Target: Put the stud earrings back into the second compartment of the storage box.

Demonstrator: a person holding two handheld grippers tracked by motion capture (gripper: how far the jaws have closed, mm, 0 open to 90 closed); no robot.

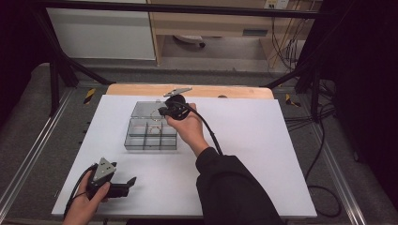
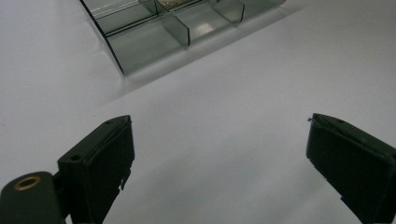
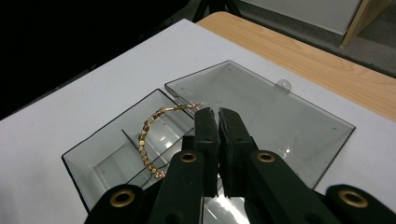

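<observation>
At lower left, our left gripper (image 1: pixel 123 185) rested with jaws wide apart. Mid-frame, the gold bracelet (image 3: pixel 148 136) draped the clear box (image 1: pixel 150 132); light, limp, slippery, we judged. Our right gripper (image 3: pixel 217 115) hovered pinched together near its upper end.

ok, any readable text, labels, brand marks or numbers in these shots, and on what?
None readable.
Clear compartment box and its open lid: no print.
Gold bracelet: no marking visible.
Right gripper and left gripper: black pads, no lettering.
Yellow-black hazard stripes on the frame: a sign, no words.
</observation>
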